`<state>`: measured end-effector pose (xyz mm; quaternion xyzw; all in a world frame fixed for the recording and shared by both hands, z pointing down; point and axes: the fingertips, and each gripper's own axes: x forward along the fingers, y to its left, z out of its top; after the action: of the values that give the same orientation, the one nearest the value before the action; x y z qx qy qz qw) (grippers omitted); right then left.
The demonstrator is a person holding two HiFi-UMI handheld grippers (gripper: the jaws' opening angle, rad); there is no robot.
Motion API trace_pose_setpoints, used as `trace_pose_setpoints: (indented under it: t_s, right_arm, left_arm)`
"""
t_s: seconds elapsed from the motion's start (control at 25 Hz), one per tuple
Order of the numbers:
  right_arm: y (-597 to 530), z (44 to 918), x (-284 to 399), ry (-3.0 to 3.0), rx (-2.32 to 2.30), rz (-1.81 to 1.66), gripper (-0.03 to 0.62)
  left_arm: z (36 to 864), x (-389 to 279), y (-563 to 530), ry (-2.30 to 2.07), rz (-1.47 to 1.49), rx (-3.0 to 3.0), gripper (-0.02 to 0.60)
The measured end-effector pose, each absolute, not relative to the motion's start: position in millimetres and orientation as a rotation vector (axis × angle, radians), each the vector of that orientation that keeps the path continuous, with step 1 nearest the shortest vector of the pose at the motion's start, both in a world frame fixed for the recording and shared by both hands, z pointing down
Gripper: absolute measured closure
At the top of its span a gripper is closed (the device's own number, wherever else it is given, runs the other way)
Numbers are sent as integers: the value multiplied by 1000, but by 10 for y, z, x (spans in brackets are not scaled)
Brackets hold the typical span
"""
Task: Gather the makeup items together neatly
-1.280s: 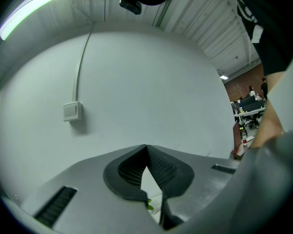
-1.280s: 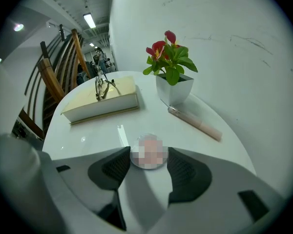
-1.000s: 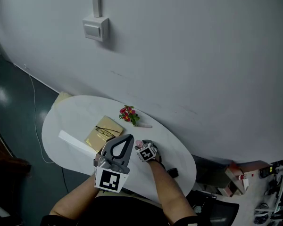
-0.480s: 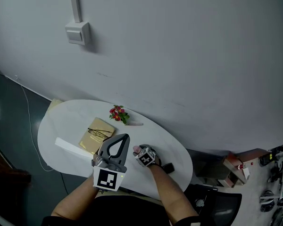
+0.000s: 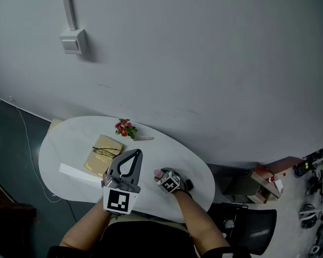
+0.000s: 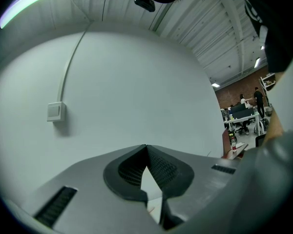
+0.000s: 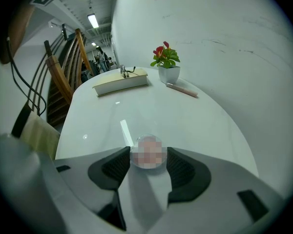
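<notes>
My right gripper [image 7: 148,156] is shut on a small round pinkish item [image 7: 148,148], held just above the white oval table [image 7: 205,126]. In the head view that gripper [image 5: 160,175] is near the table's front right part, with a small black object [image 5: 188,185] just to its right. A thin pink pencil [image 7: 181,89] lies beside the flower pot, also visible at the table's far edge [image 5: 145,138]. My left gripper [image 6: 146,146] is shut on nothing and points up at the grey wall; it hangs over the table's near edge [image 5: 133,153].
A white pot of red flowers [image 7: 167,67] stands at the far edge by the wall. A tan book with glasses on it [image 7: 121,81] lies to its left, and a long white strip [image 5: 78,173] lies at the near left. Wooden chairs [image 7: 63,82] stand beyond the table's left end.
The head view has swung, sliding the scene left. My right gripper, still holding the round item, has drawn away from the flower pot toward the black object. The left gripper stays raised and shut.
</notes>
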<state>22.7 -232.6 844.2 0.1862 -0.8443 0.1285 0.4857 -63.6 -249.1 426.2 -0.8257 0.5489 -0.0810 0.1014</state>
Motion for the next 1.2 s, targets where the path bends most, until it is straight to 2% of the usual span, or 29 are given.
trace_pose_setpoints:
  t_s: [0.72,1.2]
  right_arm:
    - [-1869,8475,985,-1994,540,393,350]
    - [-1979,8337,878,-2098,543,389,334]
  left_arm:
    - [4240,-231,-2395,1566,-190,-2504,565]
    - [4224,-459,-2418,1624,-189,-2470,565]
